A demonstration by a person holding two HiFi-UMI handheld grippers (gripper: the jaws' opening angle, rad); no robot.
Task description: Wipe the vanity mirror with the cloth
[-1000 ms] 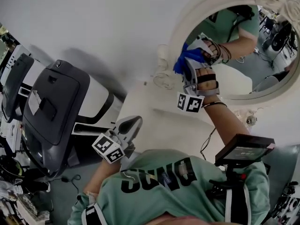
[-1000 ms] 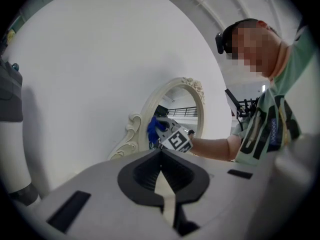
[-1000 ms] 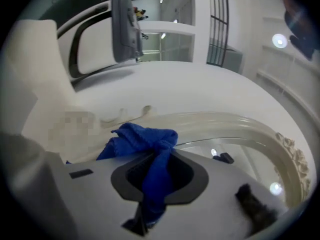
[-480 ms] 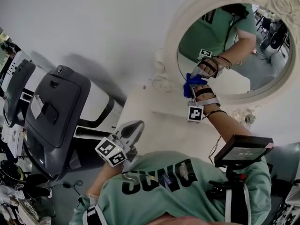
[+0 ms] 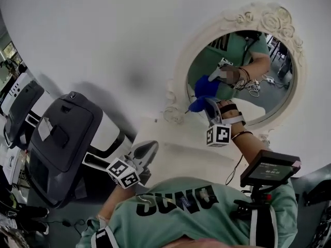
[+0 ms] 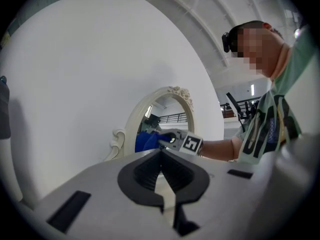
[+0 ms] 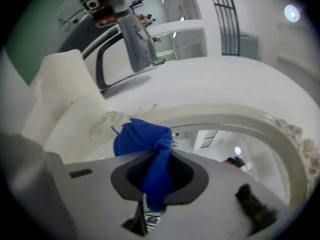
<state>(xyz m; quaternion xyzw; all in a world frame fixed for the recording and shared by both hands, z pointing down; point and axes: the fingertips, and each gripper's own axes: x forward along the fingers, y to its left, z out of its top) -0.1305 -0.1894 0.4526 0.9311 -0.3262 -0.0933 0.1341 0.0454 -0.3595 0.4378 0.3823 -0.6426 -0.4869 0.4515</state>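
Observation:
An oval vanity mirror [image 5: 279, 81] in an ornate cream frame [image 5: 261, 19] stands on a white vanity. My right gripper [image 5: 202, 103] is shut on a bunched blue cloth [image 5: 199, 105] at the mirror's lower left edge; the cloth [image 7: 145, 139] bulges out ahead of the closed jaws, against the frame [image 7: 280, 126]. The glass shows the reflection of the cloth and the arm. My left gripper [image 5: 147, 149] hangs low at the vanity's front left, jaws shut with nothing between them. From the left gripper view the mirror [image 6: 165, 106] and the blue cloth [image 6: 146, 141] lie ahead.
A dark grey and white machine [image 5: 62, 138] stands left of the white vanity top [image 5: 181, 154]. A white wall rises behind the mirror. A small screen on a mount [image 5: 269, 168] sits at the person's chest on the right.
My right gripper has carried the cloth down and left across the glass to the mirror's lower left edge. The left gripper has barely moved.

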